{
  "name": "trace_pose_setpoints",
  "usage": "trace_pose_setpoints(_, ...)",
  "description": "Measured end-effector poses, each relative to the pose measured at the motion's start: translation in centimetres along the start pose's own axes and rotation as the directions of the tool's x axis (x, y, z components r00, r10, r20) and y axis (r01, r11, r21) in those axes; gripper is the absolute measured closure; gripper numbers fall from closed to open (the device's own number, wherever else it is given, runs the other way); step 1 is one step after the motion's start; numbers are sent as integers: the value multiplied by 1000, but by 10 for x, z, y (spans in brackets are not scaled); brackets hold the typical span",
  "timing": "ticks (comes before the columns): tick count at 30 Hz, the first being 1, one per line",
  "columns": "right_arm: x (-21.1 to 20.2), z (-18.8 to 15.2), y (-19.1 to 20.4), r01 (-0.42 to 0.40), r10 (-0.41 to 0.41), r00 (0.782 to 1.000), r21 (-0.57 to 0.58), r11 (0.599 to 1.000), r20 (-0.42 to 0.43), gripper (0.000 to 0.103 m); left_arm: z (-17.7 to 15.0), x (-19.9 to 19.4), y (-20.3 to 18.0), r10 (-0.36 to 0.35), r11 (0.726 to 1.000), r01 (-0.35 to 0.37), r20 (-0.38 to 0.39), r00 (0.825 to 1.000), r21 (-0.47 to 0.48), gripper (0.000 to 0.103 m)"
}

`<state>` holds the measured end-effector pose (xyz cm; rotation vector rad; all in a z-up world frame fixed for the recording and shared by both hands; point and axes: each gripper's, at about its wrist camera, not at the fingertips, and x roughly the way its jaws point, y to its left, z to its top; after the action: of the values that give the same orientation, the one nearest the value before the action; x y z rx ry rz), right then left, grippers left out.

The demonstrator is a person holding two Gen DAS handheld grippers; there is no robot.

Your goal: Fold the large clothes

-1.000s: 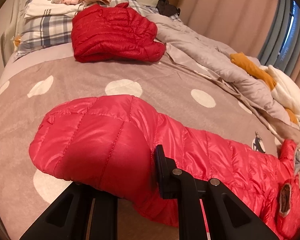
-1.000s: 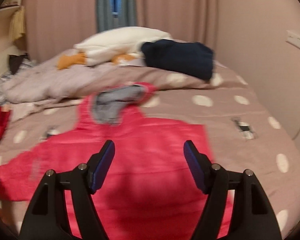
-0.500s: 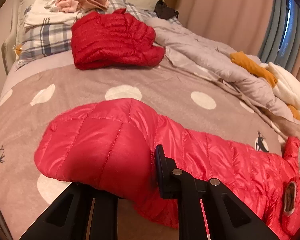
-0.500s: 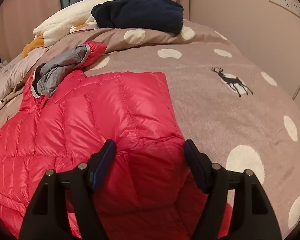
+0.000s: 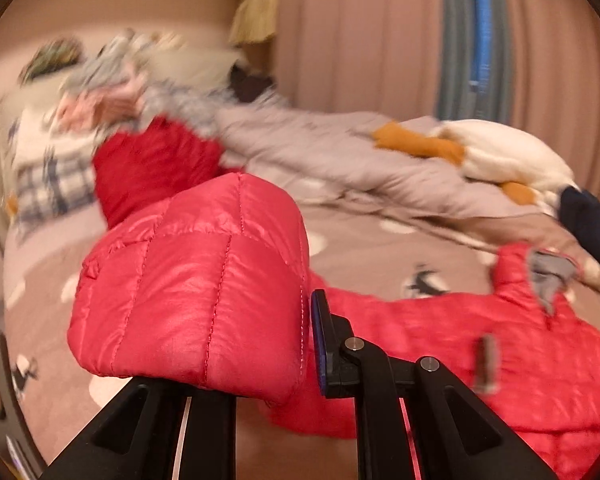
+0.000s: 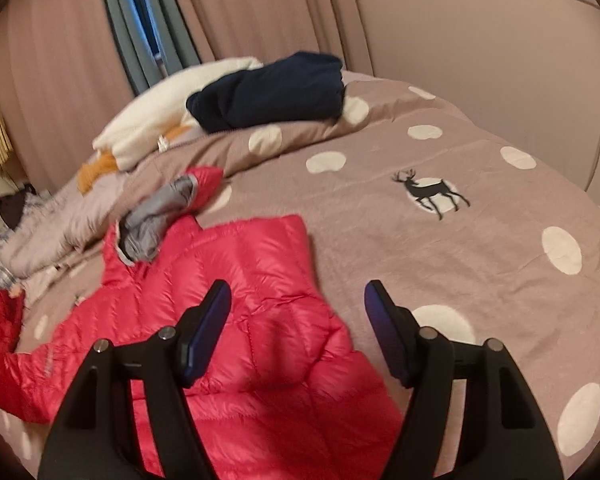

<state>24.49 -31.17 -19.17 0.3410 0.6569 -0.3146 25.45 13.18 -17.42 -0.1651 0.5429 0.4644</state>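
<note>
Left wrist view: the left gripper (image 5: 300,344) has its jaws clamped on the sleeve (image 5: 196,280) of the red down jacket (image 5: 520,352), lifted off the bed (image 5: 372,248) — this fold looks underway, not laid. Beyond the jaws sits a folded red jacket (image 5: 152,164).

Right wrist view: the right gripper (image 6: 298,328) has its jaws apart and empty, the jacket's other sleeve already folded in just ahead — body folds remain.

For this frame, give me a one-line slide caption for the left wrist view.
Left gripper shut on the red jacket's sleeve, lifted above the dotted bedspread.
</note>
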Motion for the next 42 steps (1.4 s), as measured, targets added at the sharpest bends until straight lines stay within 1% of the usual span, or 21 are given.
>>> trace_pose_setpoints(2,-9,1,-6,5,-4,1000,-12,1000,15,33,3,-17,-25,-64,997,63,9,998,35,90)
trace_pose_setpoints(3,-11,1,-9,10,-9,1000,-14,1000,18,33,4,-25,-41,-110,993,109,5,994,52,90)
trace_pose_setpoints(5,-18,-1,-17,8,-8,1000,-7,1000,28,33,3,-36,-67,-162,982,162,-4,987,101,90)
trace_pose_setpoints(7,-23,-3,-25,4,-4,1000,1,1000,26,33,-2,-45,-97,-228,962,232,-39,973,145,90)
trace_pose_setpoints(9,-25,-4,-32,3,-3,1000,6,1000,16,33,-12,-52,-118,-285,943,295,-83,955,154,90)
trace_pose_setpoints(11,-26,-4,-38,9,-9,1000,11,1000,7,33,-23,-57,-135,-310,930,328,-125,942,168,87)
trace_pose_setpoints(12,-27,-4,-41,10,-10,1000,12,1000,6,33,-28,-58,-141,-315,925,337,-140,939,174,72)
trace_pose_setpoints(13,-28,-4,-42,8,-8,1000,13,1000,5,33,-33,-60,-147,-315,924,341,-162,935,175,46)
trace_pose_setpoints(14,-30,-4,-44,3,-3,1000,14,1000,8,33,-36,-61,-149,-313,925,341,-170,934,168,28)
trace_pose_setpoints(15,-32,-3,-44,2,-2,1000,17,1000,13,33,-39,-65,-147,-316,927,341,-160,935,158,25)
trace_pose_setpoints(16,-33,-3,-45,1,-2,1000,21,1000,15,33,-41,-69,-148,-317,928,338,-144,937,157,25)
trace_pose_setpoints(19,-34,-4,-43,-18,17,1000,31,999,6,33,-42,-86,-150,-278,940,287,-71,958,184,24)
trace_pose_setpoints(22,-36,-6,-37,-35,35,999,33,999,-1,33,-38,-95,-141,-250,952,251,-28,968,174,23)
trace_pose_setpoints(24,-37,-7,-30,-54,54,999,27,998,-5,33,-34,-95,-134,-245,955,246,-27,969,167,21)
trace_pose_setpoints(26,-37,-8,-19,-52,52,999,4,999,-6,33,-31,-92,-125,-234,961,235,-22,972,148,20)
trace_pose_setpoints(28,-35,-9,-11,-56,56,998,-6,998,-11,32,-27,-88,-111,-209,968,210,-19,978,139,20)
trace_pose_setpoints(31,-28,-10,5,-90,90,995,1,996,-32,32,-21,-77,-85,-173,981,174,-19,985,90,20)
trace_pose_setpoints(34,-18,-12,33,-98,96,994,-42,994,-52,32,-16,-63,-62,-135,989,136,-18,991,58,20)
trace_pose_setpoints(37,-2,-11,62,-130,124,989,-80,988,-86,29,-13,-46,-36,-97,995,97,-28,995,18,20)
trace_pose_setpoints(40,18,-9,89,-134,122,986,-103,986,-110,26,-14,-31,-10,-67,997,65,-51,996,-39,20)
trace_pose_setpoints(42,31,-7,103,-159,144,980,-105,982,-135,19,-14,-22,7,-50,996,45,-58,997,-82,20)
